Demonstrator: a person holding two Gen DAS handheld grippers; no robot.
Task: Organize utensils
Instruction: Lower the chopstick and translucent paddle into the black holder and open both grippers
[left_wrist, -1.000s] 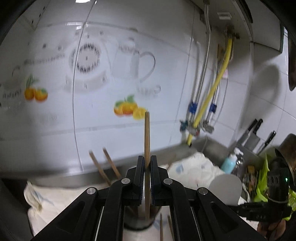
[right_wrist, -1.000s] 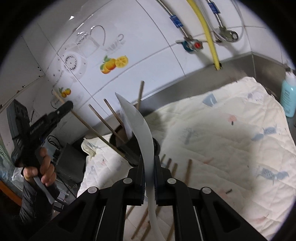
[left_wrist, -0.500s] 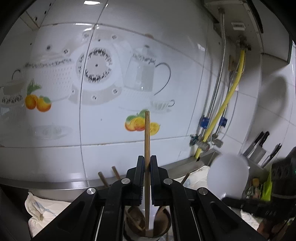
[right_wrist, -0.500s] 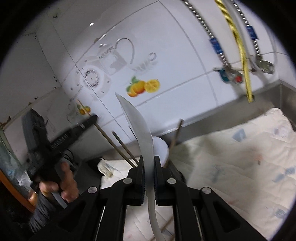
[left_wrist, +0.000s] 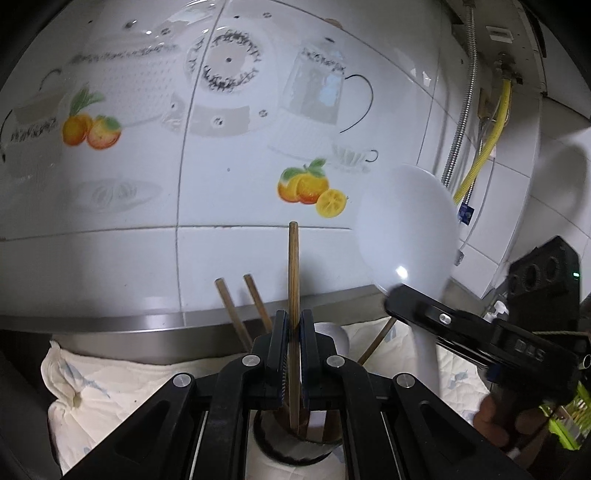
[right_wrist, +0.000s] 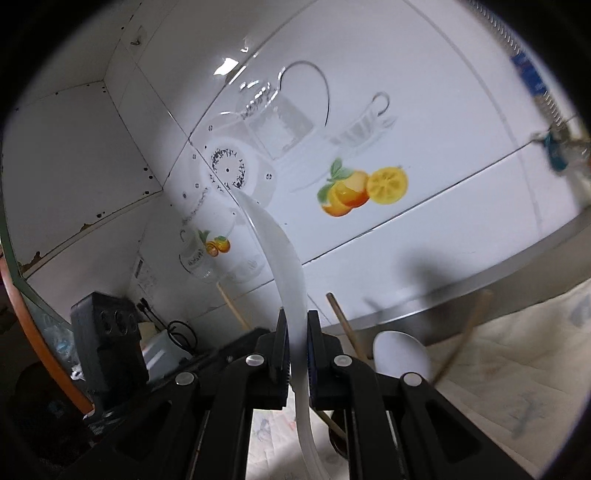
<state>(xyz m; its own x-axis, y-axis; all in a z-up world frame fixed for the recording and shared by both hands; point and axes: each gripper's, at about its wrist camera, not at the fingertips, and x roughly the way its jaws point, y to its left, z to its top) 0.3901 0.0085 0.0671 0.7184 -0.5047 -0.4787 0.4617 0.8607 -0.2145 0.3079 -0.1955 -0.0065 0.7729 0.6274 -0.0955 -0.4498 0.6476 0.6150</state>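
chopstick (left_wrist: 293, 295) upright in left gripper (left_wrist: 291, 332), tip in holder (left_wrist: 295, 448)

Your left gripper (left_wrist: 293, 325) is clamped tight on a thin brown wooden chopstick (left_wrist: 293, 280), its black jaws pressed together and pointing somewhat downward; your right gripper (right_wrist: 295, 332) is likewise closed, gripping the handle of a white plastic rice paddle (right_wrist: 284, 258) and aimed about level; from the left wrist view, your right hand (left_wrist: 498, 424) wraps the black handle of that gripper at the lower right edge.
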